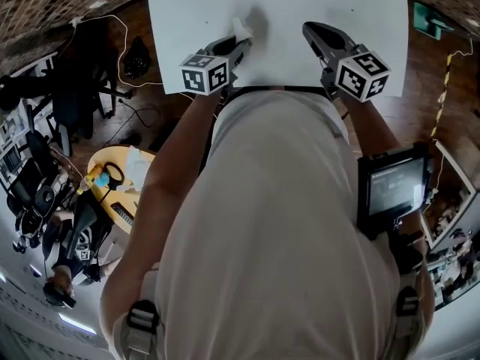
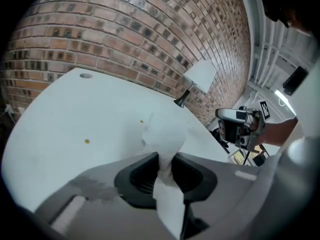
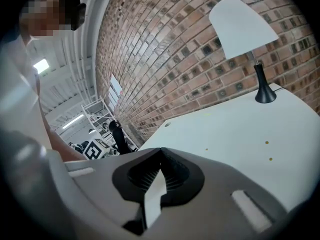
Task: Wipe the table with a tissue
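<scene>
While we lean over the near edge, our left gripper [image 1: 240, 42] pinches the white tissue [image 2: 162, 134] over the white table [image 1: 300, 2]. Our right gripper [image 3: 160, 156] has its jaws pressed together, empty. Beyond, a lamp [image 3: 245, 26] stands against the brick wall [image 2: 125, 39].

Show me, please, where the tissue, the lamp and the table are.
tissue [image 2: 162, 134]: left gripper view, on its bunched upper end.
lamp [image 3: 241, 29]: right gripper view, on the middle of its white shade.
table [image 2: 70, 119]: left gripper view, on the bare white top.
</scene>
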The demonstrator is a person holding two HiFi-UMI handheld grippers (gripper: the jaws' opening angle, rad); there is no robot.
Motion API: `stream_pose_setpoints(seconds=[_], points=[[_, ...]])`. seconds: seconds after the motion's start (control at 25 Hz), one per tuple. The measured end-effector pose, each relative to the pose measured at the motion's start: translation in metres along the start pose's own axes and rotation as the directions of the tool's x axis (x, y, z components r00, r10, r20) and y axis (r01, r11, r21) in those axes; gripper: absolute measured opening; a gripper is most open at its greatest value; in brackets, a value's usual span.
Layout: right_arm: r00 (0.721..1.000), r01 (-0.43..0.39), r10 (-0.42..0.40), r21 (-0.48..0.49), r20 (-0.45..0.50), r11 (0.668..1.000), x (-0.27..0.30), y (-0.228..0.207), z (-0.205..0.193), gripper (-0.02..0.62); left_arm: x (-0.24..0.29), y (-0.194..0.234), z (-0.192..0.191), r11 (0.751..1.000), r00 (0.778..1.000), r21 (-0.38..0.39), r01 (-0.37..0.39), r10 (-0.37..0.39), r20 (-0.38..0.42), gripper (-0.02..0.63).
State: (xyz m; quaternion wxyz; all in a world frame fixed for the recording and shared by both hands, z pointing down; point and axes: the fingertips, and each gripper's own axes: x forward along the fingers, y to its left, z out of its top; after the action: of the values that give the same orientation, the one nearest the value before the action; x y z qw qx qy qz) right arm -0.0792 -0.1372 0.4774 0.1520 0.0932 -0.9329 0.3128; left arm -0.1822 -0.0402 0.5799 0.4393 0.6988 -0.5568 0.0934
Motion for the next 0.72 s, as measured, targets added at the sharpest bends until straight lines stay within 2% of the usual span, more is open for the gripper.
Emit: stream_pose_setpoints(seconds=[0.32, 0.56, 0.72], points=[[0.995, -0.076, 0.073, -0.048, -0.061, 0.996, 0.031, 0.018, 0.0, 0.006, -0.035, 0.043, 0.0, 0.99, 0.989, -0.058, -0.132, 0.135, 0.063, 0.081], [0.992, -0.105, 0.1, -0.058, -0.083, 0.993, 0.045, 0.029, 0.0, 0.007, -0.052, 0.069, -0.005, 0.98, 0.98, -0.071, -0.184, 0.189, 0.068, 0.081], [0.991, -0.107, 0.102, -0.059, -0.09, 0.992, 0.055, 0.032, -0.001, 0.008, -0.062, 0.102, -0.001, 0.964, 0.963, -0.075, -0.256, 0.261, 0.066, 0.081]])
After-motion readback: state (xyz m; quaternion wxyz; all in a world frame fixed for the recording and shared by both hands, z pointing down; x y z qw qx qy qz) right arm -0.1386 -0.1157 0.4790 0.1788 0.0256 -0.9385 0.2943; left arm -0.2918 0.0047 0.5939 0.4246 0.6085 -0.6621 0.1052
